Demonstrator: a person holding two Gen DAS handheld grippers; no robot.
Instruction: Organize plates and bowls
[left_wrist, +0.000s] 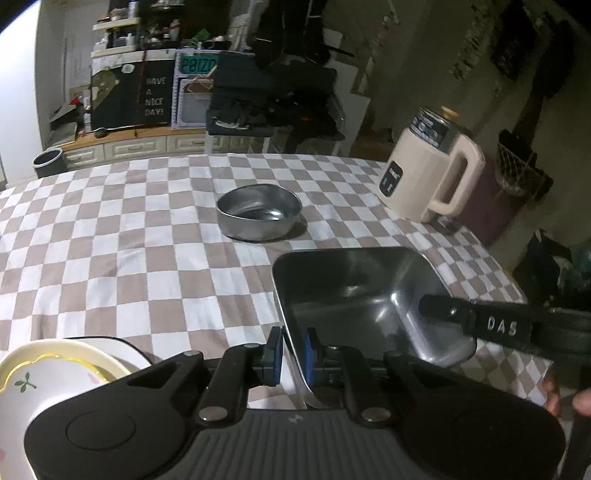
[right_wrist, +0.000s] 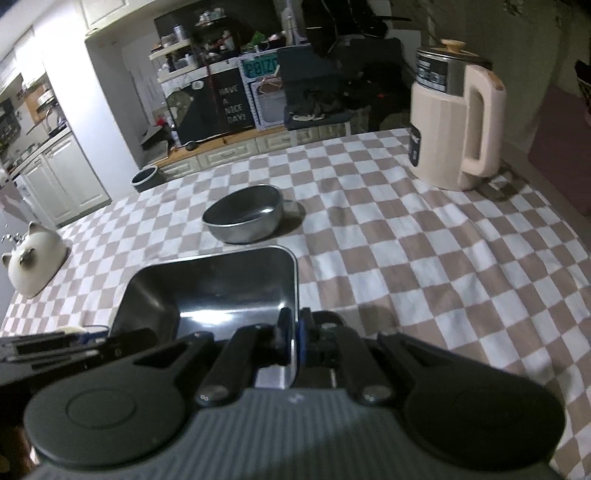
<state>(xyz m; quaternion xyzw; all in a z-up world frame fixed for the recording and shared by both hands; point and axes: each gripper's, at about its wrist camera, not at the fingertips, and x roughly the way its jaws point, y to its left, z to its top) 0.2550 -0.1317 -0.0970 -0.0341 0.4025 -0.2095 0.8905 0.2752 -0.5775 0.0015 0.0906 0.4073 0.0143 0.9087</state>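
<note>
Steel rectangular tray (left_wrist: 354, 295) on the checkered tablecloth (left_wrist: 110, 240), its rim pinched by left gripper (left_wrist: 291, 354) and right gripper (right_wrist: 294, 334). Round steel bowl (left_wrist: 258, 216) stands apart at 12 o'clock; cream kettle (left_wrist: 428, 173) at 2 o'clock; floral plates (left_wrist: 55, 373) at 9 o'clock.

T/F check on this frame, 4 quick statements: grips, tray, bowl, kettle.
1. Both grippers clamp the square metal tray: left gripper on its left rim, right gripper on its right rim. True.
2. The round steel bowl sits inside the tray. False: it stands apart on the checkered cloth, beyond the tray.
3. The cream kettle lies on its side. False: it stands upright.
4. A floral plate lies near the left gripper. True.
</note>
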